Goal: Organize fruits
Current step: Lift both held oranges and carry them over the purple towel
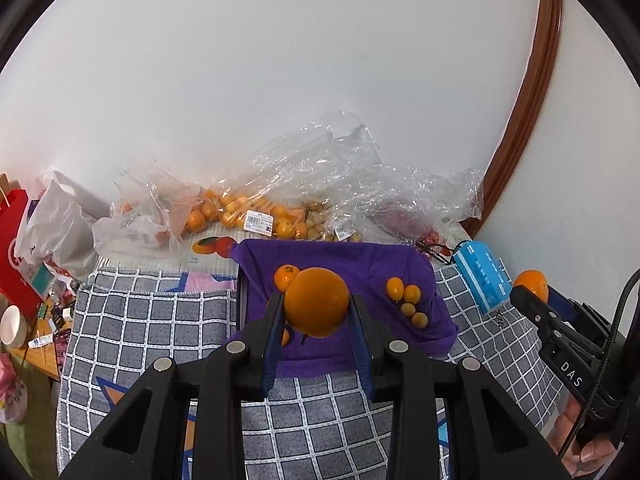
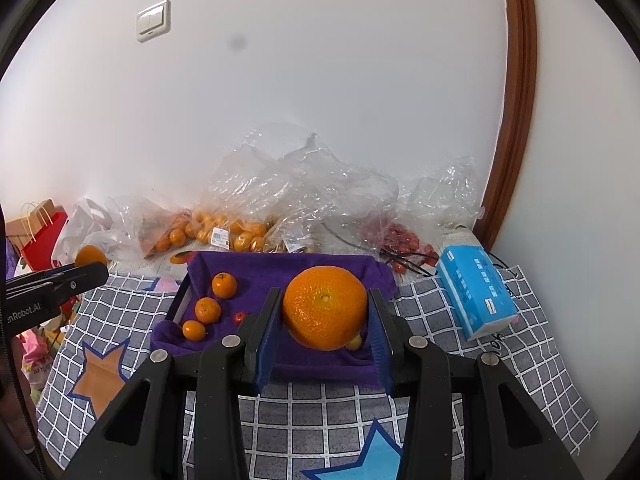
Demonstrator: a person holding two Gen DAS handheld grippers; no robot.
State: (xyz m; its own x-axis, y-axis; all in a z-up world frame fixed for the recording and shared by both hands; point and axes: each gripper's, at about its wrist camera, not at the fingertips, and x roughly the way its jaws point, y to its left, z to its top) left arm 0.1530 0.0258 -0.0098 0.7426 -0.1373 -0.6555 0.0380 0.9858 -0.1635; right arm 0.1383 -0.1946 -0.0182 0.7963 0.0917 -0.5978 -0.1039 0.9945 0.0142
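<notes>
White wall backs a table under a grey checked cloth, with a tray lined in purple towel (image 2: 280,276) holding small oranges. My left fingers (image 1: 316,312) clamp a smooth round orange (image 1: 316,302) above the tray; my right fingers (image 2: 325,312) clamp a larger dimpled orange (image 2: 325,307), its stem dimple facing the camera, no real long axis. I judge both are mid-carry; next comes lowering each onto bare towel, clear of the kumquats (image 1: 408,300).

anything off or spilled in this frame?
Nothing spilled. Each gripper is shut on an orange: left gripper on its orange, right gripper on a bigger orange. The purple cloth is rumpled; clear bags are heaped behind it.
</notes>
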